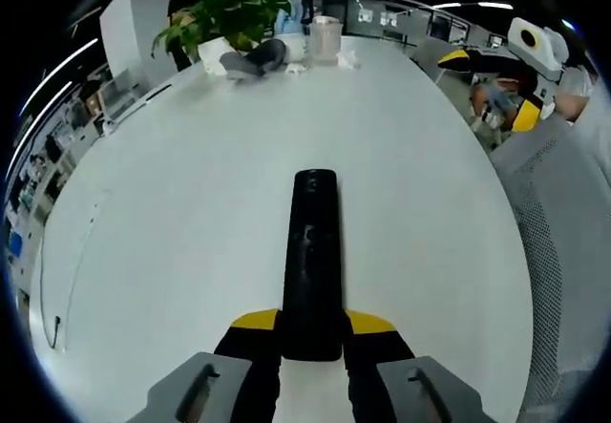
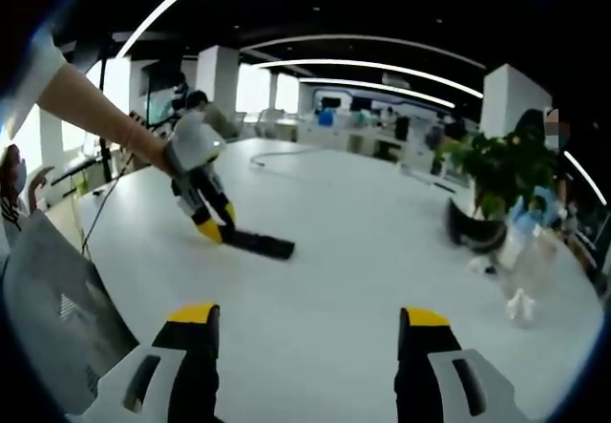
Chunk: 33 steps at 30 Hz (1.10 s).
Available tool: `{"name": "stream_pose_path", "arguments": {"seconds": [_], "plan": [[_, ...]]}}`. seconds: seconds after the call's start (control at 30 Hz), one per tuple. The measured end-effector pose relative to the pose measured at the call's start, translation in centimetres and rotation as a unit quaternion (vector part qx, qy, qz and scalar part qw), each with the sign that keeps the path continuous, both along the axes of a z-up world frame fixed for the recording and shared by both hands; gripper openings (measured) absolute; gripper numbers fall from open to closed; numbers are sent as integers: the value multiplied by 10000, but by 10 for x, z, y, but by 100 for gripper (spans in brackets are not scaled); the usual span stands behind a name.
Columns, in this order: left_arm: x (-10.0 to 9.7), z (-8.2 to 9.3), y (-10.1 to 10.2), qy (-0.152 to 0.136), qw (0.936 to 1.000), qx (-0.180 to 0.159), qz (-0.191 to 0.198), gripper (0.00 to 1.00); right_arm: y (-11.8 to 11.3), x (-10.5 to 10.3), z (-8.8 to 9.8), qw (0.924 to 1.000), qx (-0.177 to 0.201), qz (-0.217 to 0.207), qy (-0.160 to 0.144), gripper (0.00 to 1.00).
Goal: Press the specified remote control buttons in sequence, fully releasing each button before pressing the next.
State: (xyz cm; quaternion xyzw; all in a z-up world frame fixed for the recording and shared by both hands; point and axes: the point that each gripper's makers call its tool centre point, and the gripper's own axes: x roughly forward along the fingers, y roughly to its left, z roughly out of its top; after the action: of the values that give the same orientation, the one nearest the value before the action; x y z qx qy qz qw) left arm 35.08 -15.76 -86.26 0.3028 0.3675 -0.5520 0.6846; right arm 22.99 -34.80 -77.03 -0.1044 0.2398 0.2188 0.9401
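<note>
Left gripper (image 1: 312, 332) is clamped on the near end of the black remote control (image 1: 313, 261), which is held low over the white table (image 1: 191, 213). Right gripper (image 2: 308, 347) is held apart, nothing between its jaws.

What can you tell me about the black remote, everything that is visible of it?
The remote is a long, slim black bar, seemingly glossy plastic, with rounded ends. Its buttons are too dark to make out. It lies flat on the white table, and its near end sits between the yellow-tipped jaws of the left tool, which are shut on it. In the right gripper view it appears small and far, held at one end by that same tool. Nothing else touches it.
</note>
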Motion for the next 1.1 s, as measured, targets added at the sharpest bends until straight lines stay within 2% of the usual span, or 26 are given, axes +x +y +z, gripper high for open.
{"name": "stream_pose_path", "arguments": {"seconds": [0.3,0.5,0.6,1.1], "plan": [[-2,0,0,15,9999,101,-5,25,6,-5,-6,9995,-130,249,155,58],[-4,-1,0,33,9997,203,-88,25,8,-8,-10,9986,-201,408,270,39],[-5,-1,1,41,9997,229,-114,25,10,-10,-11,9982,-195,474,316,34],[-12,-1,1,44,9994,278,-212,25,11,-11,-11,9981,-190,489,316,33]]}}
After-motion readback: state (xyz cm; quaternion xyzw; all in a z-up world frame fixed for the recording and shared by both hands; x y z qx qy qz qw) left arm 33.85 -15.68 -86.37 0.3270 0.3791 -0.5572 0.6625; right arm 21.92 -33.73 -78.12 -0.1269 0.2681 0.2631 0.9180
